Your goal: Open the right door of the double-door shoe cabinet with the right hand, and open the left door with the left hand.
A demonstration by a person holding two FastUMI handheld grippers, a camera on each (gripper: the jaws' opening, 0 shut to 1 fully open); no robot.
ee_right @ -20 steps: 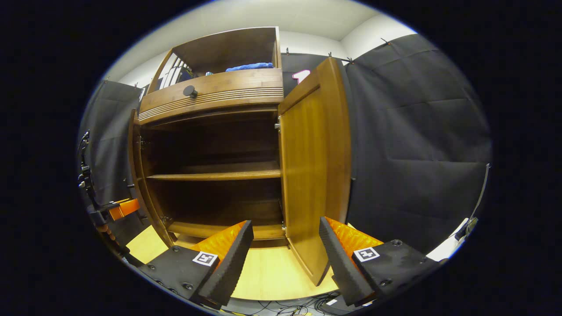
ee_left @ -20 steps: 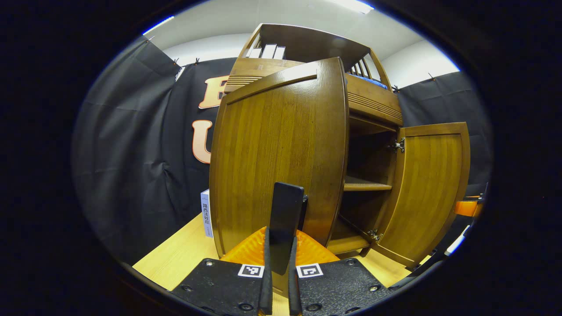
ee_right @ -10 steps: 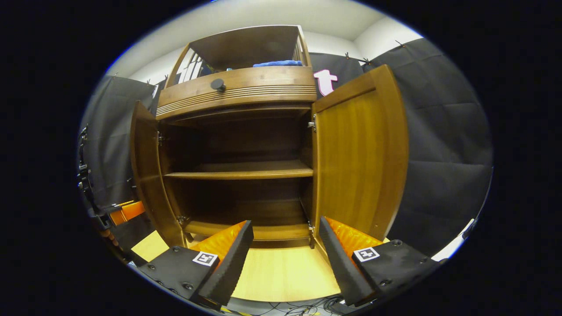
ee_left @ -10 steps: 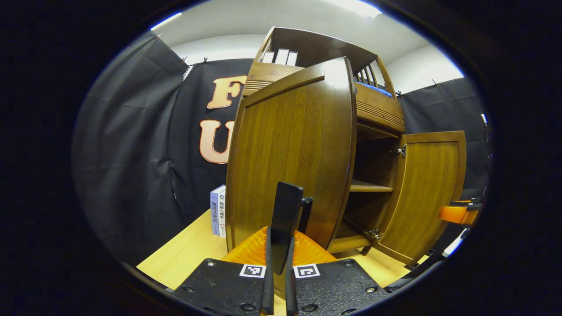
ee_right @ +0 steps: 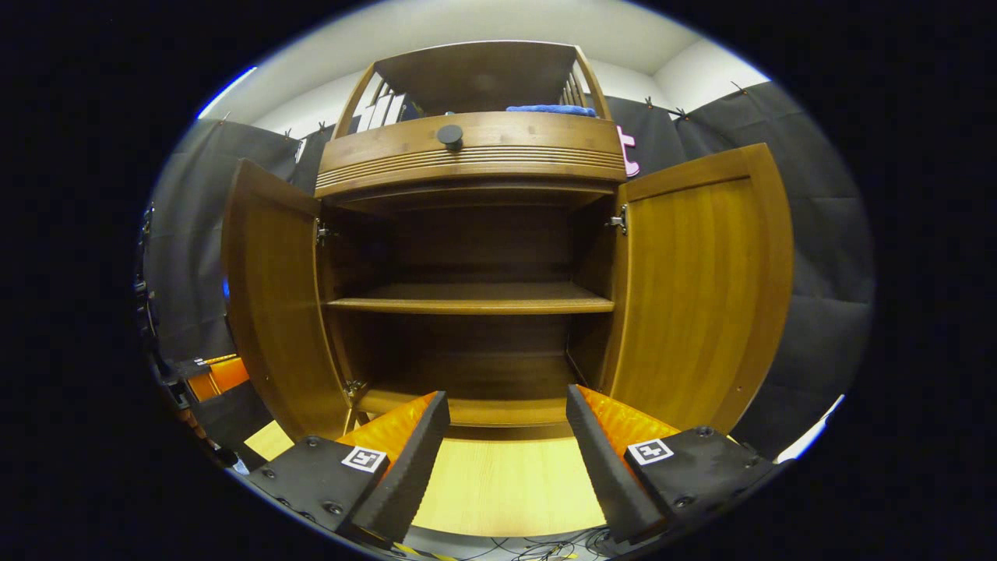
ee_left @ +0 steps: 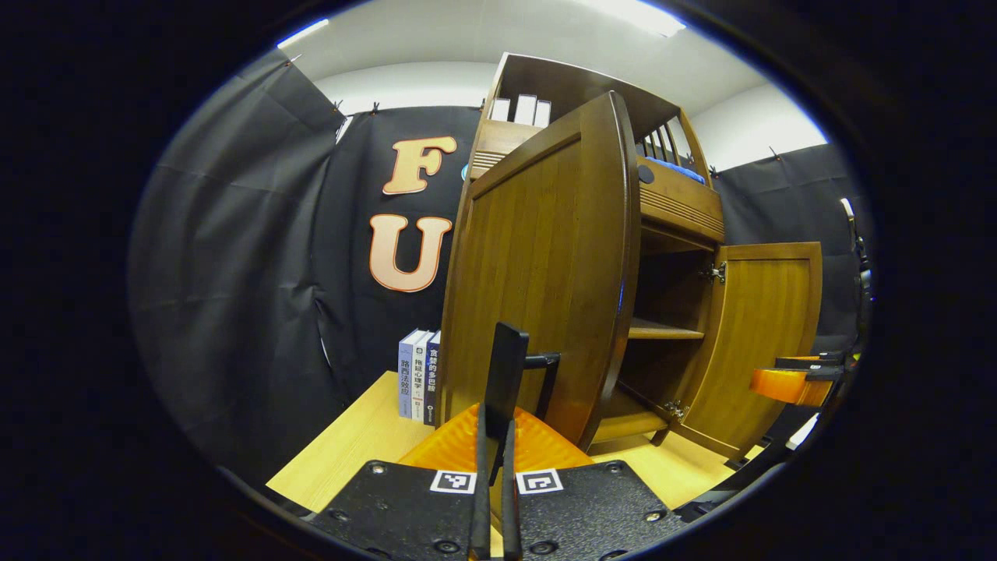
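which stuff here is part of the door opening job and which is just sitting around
Job: brown wooden left door with its dark bar handle, wooden right door, left gripper, right gripper.

Lying about: upright books beside cabinet, blue cloth on top, round drawer knob.

The left gripper view sits low and close to the left door's (ee_left: pixel 545 273) outer face, looking up and rightward past its edge into the shoe cabinet (ee_left: pixel 670 218). The right gripper view faces the open cabinet (ee_right: pixel 467 156) head-on from low and near. Both share the shelf (ee_right: pixel 467 298), the right door (ee_right: pixel 693 288) – and the tabletop (ee_right: pixel 506 491).
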